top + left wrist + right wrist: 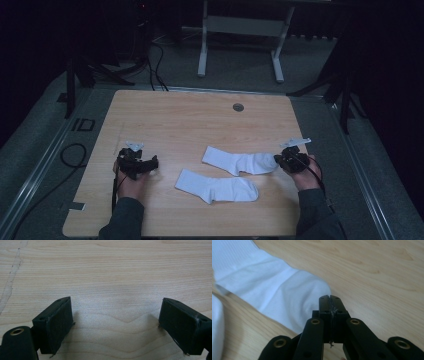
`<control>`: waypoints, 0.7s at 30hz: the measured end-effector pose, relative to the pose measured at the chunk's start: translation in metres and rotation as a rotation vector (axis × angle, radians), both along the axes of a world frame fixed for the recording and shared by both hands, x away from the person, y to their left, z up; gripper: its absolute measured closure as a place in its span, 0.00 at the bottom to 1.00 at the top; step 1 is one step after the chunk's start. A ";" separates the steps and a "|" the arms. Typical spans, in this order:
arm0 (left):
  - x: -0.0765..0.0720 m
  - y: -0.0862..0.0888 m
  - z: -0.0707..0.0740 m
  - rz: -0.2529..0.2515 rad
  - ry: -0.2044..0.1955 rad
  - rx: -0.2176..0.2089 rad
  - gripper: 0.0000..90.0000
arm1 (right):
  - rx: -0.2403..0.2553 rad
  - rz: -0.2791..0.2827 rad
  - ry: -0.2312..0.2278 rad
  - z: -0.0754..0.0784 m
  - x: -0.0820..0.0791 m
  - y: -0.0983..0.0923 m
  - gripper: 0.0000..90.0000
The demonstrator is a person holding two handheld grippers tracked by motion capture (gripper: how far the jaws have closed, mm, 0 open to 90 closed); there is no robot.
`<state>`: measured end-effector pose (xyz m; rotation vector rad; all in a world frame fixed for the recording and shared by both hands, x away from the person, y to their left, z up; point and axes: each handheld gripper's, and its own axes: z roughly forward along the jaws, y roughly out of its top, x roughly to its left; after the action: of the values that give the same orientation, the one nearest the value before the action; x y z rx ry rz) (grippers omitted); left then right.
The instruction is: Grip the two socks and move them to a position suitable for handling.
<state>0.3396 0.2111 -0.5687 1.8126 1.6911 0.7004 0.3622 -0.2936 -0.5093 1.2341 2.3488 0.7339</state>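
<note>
Two white socks lie on a wooden table [200, 115], side by side and slightly overlapping near the middle. The far sock [239, 161] stretches from its cuff at the left to its toe at the right; the near sock [217, 187] lies just in front of it, toward the person, with its toe pointing right. The right gripper [278, 160] sits at the toe end of the far sock, held low over the table by the right hand [305, 172]. In the right gripper view its jaws are pressed together with nothing visible between them, and the tips [329, 298] are just beside the rounded toe of the far sock [274, 292], at the edge of the cloth; whether they touch it cannot be told. A strip of the near sock [217, 325] shows at the left edge of that view. The left gripper [150, 165] is well apart from both socks, near the table's left side, held by the left hand [131, 182]. In the left gripper view its jaws stand wide apart over bare wood [110, 277], with nothing between them.
</note>
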 end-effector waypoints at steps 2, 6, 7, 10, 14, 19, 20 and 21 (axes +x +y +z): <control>0.000 0.000 0.000 0.000 0.000 0.000 0.13 | -0.008 -0.008 0.004 -0.002 -0.002 -0.004 0.98; 0.000 0.000 0.000 -0.001 0.001 0.001 0.13 | -0.045 -0.037 0.015 -0.009 -0.003 -0.015 0.98; 0.000 0.000 0.000 0.000 0.001 0.001 0.13 | -0.048 -0.043 0.017 -0.010 -0.003 -0.018 0.98; 0.000 0.000 0.000 -0.001 0.001 0.001 0.13 | -0.056 -0.065 0.031 -0.016 -0.003 -0.026 0.98; 0.000 0.000 0.000 -0.001 0.001 0.000 0.13 | -0.074 -0.086 0.041 -0.020 -0.002 -0.031 0.93; 0.000 0.000 0.000 -0.001 0.001 0.000 0.13 | -0.039 -0.094 0.004 -0.009 -0.002 -0.028 0.85; 0.000 0.000 0.000 -0.001 0.001 0.000 0.13 | -0.020 -0.079 -0.002 -0.005 -0.002 -0.025 0.84; 0.000 0.000 0.000 -0.001 0.001 0.000 0.13 | -0.011 -0.064 -0.005 -0.003 -0.002 -0.022 0.83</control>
<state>0.3394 0.2111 -0.5687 1.8141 1.6905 0.6997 0.3605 -0.3151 -0.5122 1.2944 2.2951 0.7019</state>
